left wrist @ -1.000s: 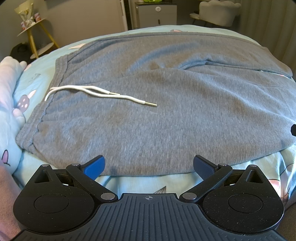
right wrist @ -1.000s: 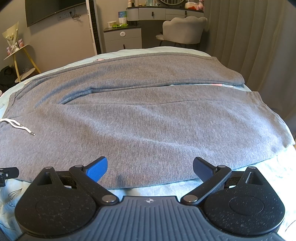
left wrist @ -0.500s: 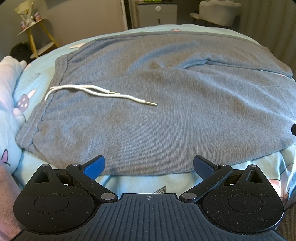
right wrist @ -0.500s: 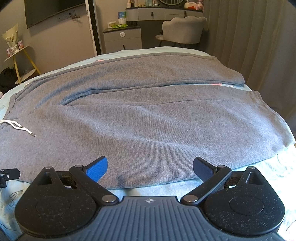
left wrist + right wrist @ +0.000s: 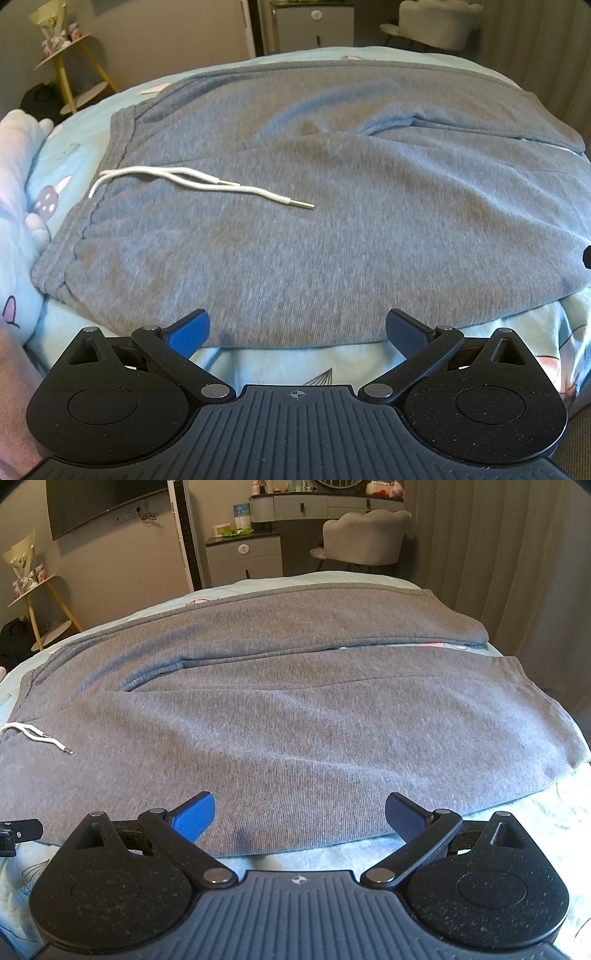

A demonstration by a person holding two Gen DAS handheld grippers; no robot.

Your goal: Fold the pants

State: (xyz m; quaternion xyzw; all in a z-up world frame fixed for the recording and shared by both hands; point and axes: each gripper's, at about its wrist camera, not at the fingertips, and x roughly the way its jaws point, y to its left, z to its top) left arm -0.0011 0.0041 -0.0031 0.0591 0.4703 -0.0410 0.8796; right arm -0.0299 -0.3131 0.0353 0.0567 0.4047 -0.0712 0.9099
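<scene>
Hovering spread wide, left gripper (image 5: 295, 328) and right gripper (image 5: 299, 810) face unfolded grey pants (image 5: 295, 716).

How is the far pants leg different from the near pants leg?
The far pants leg lies by the bed's back edge; the near pants leg lies just in front of the right claw. The far leg looks narrower here; the near leg looks wider. The white drawstring lies nearer the near leg. Both are grey, flat and unfolded.

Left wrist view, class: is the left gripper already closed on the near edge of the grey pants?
No. The left gripper is wide open at the near edge of the grey pants, gripping no cloth.
</scene>
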